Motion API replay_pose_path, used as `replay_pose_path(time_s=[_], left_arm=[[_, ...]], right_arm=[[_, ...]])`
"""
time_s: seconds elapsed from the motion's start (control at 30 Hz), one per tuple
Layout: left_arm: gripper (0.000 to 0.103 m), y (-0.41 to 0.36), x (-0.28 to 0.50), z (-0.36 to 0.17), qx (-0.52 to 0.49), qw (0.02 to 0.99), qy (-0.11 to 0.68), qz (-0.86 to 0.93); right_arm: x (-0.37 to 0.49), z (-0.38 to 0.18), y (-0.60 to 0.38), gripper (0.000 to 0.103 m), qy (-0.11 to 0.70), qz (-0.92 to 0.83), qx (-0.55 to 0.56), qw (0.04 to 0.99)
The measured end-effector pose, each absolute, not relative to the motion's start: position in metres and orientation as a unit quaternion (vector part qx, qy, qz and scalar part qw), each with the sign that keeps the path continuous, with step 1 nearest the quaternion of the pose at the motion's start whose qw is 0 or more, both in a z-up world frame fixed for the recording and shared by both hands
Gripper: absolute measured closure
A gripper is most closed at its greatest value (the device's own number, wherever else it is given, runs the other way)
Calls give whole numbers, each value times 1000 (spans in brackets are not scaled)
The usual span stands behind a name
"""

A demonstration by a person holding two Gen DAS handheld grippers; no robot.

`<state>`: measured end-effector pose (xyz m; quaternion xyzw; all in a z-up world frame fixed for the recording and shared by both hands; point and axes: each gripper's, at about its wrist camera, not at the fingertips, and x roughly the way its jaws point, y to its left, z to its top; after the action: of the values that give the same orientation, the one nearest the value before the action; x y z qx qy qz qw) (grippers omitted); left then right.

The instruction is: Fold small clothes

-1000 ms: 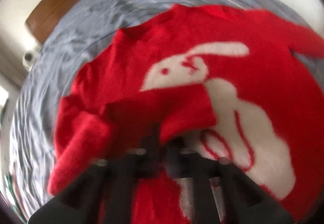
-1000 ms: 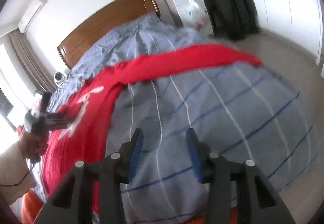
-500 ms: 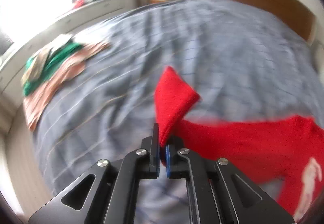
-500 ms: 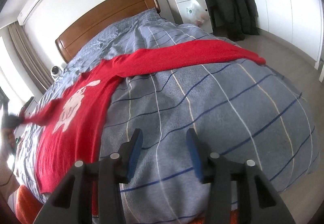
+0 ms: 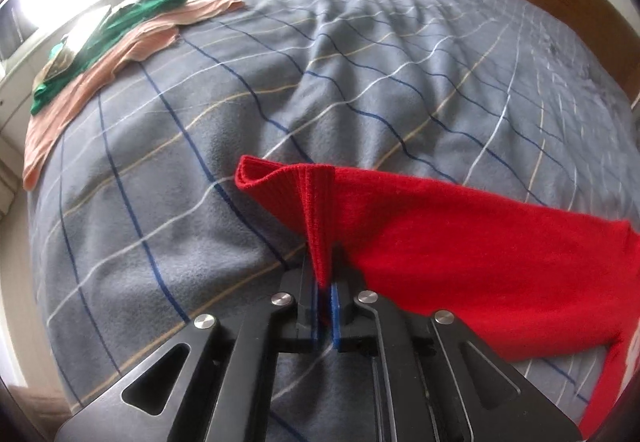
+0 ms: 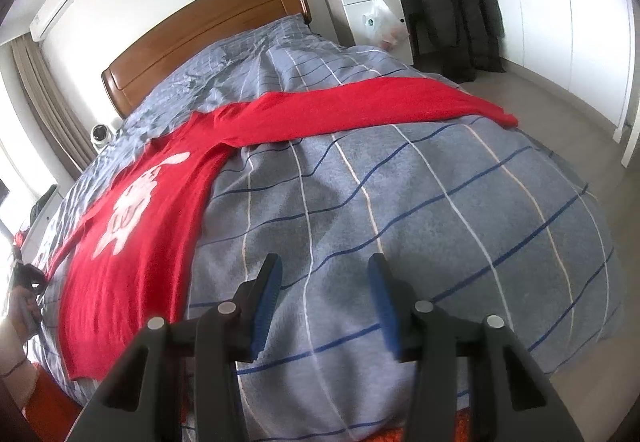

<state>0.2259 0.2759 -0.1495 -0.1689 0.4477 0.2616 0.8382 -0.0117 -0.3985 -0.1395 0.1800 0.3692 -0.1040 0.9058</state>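
Observation:
A red sweater (image 6: 160,226) with a white rabbit (image 6: 132,202) lies flat across the grey checked bed cover (image 6: 400,202). One sleeve (image 6: 360,110) stretches out toward the right side of the bed. The other sleeve (image 5: 480,242) runs to my left gripper (image 5: 325,274), whose pads pinch the ribbed cuff (image 5: 280,186) and lift it in a ridge; its jaws are opening slightly with the cuff still between them. In the right wrist view that gripper and a hand (image 6: 20,306) sit at the far left edge. My right gripper (image 6: 324,282) hovers open over bare cover, holding nothing.
A green garment (image 5: 120,18) on a peach one (image 5: 80,82) lies at the far left corner of the bed. A wooden headboard (image 6: 200,26) closes the far end. A white cabinet (image 6: 360,2), a plastic bag (image 6: 380,22) and dark coats (image 6: 456,14) stand by the floor at right.
My left gripper has swung from over the sweater's front out to the side, rolling as it went, and has drawn the sleeve out straight over the cover. The right gripper has stayed put.

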Motion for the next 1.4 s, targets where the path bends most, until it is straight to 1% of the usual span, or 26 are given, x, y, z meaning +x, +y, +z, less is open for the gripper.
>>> replay_pose_path(time_s=[0.17, 0.2, 0.23, 0.27, 0.3, 0.33, 0.37, 0.4, 0.43, 0.57, 0.63, 0.73, 0.87, 0.97, 1.17, 1.23, 1.3, 1.4], left_arm=[[96, 276, 224, -151, -155, 853, 434, 247], [93, 279, 220, -149, -165, 854, 429, 241], [84, 281, 213, -147, -178, 855, 425, 238], [78, 286, 207, -145, -194, 854, 420, 237], [60, 289, 202, -143, -204, 853, 417, 237], [45, 293, 195, -139, -213, 852, 413, 242], [36, 294, 188, -135, -214, 850, 410, 250], [25, 296, 179, -130, -209, 850, 405, 265], [23, 296, 172, -126, -207, 851, 399, 273], [22, 295, 134, -106, -222, 862, 376, 259], [15, 285, 112, -98, -232, 868, 367, 241], [11, 256, 91, -95, -230, 882, 365, 189], [10, 211, 91, -104, -182, 896, 390, 113], [10, 191, 103, -118, -147, 894, 412, 97], [10, 191, 113, -148, -136, 877, 446, 120], [5, 196, 112, -151, -147, 873, 451, 119], [2, 198, 113, -153, -151, 872, 450, 122], [1, 197, 113, -157, -146, 870, 453, 127]], right_arm=[[-7, -143, -397, 58, 378, -117, 174, 902], [-8, -142, -396, 58, 378, -118, 171, 902], [-8, -141, -395, 58, 377, -119, 169, 903], [-9, -140, -394, 58, 375, -121, 167, 904], [-11, -139, -394, 58, 373, -123, 166, 905], [-12, -139, -394, 58, 371, -125, 166, 905], [-14, -138, -394, 58, 368, -127, 167, 906], [-16, -137, -394, 58, 366, -129, 168, 906], [-17, -137, -395, 58, 363, -131, 170, 907], [-21, -135, -399, 56, 355, -136, 177, 908], [-22, -134, -400, 56, 352, -139, 180, 908], [-22, -132, -400, 56, 346, -145, 179, 910], [-22, -130, -396, 55, 344, -148, 169, 912], [-22, -129, -392, 55, 344, -148, 160, 913], [-28, -125, -392, 50, 333, -153, 159, 917], [-29, -125, -394, 50, 332, -155, 163, 916], [-28, -126, -396, 50, 332, -156, 167, 915], [-26, -127, -397, 50, 335, -157, 168, 914]])
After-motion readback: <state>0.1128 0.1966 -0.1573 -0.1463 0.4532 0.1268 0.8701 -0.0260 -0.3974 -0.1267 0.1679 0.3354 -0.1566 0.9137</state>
